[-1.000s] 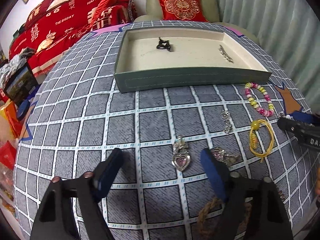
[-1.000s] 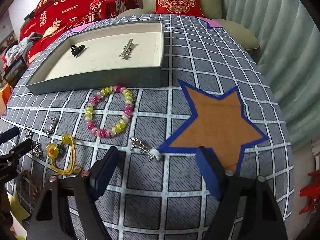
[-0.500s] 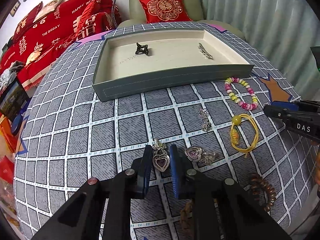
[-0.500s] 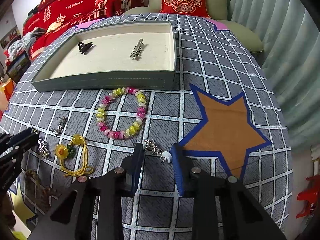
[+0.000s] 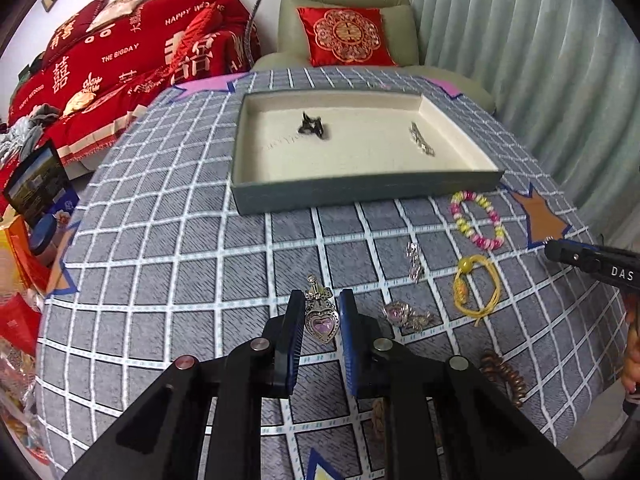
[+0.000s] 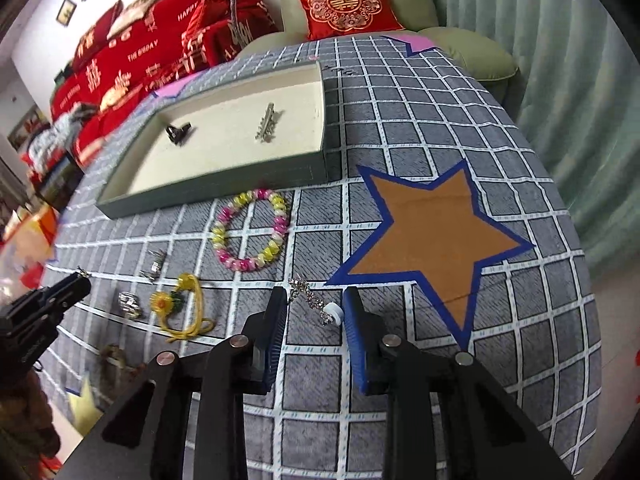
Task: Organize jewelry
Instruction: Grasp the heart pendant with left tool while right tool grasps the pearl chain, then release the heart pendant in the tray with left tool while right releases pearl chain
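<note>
My left gripper (image 5: 320,300) is shut on a silver heart pendant (image 5: 321,320) with a purple stone and holds it just above the grey checked cloth. My right gripper (image 6: 316,298) is closed around a small silver chain piece with a white bead (image 6: 320,306); a narrow gap remains beside it. A grey tray (image 5: 360,192) with a cream lining lies beyond and holds a black clip (image 5: 313,126) and a silver clip (image 5: 421,140). The tray also shows in the right wrist view (image 6: 224,192).
On the cloth lie a pink and yellow bead bracelet (image 5: 478,220), a yellow cord bracelet (image 5: 476,288), a small silver piece (image 5: 414,260), a purple-stone trinket (image 5: 404,314) and a brown bead bracelet (image 5: 504,374). An orange star patch (image 6: 432,236) lies to the right.
Both grippers went from wide open to closed, the left on the heart pendant, the right around the chain piece. Both views have since risen and tilted a little.
</note>
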A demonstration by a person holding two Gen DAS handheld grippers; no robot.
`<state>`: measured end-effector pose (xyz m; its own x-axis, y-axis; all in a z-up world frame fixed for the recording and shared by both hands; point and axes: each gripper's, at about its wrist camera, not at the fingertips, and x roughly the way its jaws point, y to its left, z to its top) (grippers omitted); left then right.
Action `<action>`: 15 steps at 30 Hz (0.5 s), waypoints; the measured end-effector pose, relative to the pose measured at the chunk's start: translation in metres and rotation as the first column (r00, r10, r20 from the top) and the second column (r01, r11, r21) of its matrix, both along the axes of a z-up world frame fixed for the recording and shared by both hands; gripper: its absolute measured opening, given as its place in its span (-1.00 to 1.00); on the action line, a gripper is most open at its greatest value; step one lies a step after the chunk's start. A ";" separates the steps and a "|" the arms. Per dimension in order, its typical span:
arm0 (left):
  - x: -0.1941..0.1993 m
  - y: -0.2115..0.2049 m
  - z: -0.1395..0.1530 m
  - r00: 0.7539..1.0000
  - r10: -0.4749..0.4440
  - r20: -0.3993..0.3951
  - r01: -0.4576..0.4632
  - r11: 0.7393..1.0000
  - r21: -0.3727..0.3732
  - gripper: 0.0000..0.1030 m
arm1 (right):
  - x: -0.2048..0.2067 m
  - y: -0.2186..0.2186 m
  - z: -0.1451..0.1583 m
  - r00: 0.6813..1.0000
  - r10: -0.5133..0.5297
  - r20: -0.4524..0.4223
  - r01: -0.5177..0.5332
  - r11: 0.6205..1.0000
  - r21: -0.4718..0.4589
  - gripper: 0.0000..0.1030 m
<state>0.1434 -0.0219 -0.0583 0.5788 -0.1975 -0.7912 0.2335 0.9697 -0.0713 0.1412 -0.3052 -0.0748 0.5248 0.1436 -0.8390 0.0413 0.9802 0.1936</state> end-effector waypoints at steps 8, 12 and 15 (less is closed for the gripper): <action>0.003 0.007 0.033 0.999 0.022 0.048 -0.020 0.999 -0.048 -0.49 | -0.002 -0.012 0.027 0.999 -0.019 0.038 0.014 0.993 0.118 -0.39; 0.008 0.009 0.045 0.998 0.027 0.054 -0.023 0.997 -0.071 -0.49 | 0.003 -0.013 0.044 0.998 -0.015 0.067 0.005 0.990 0.139 -0.39; 0.015 0.010 0.055 0.998 0.031 0.062 -0.026 0.996 -0.082 -0.49 | 0.010 -0.012 0.058 0.996 -0.005 0.092 -0.009 0.988 0.151 -0.39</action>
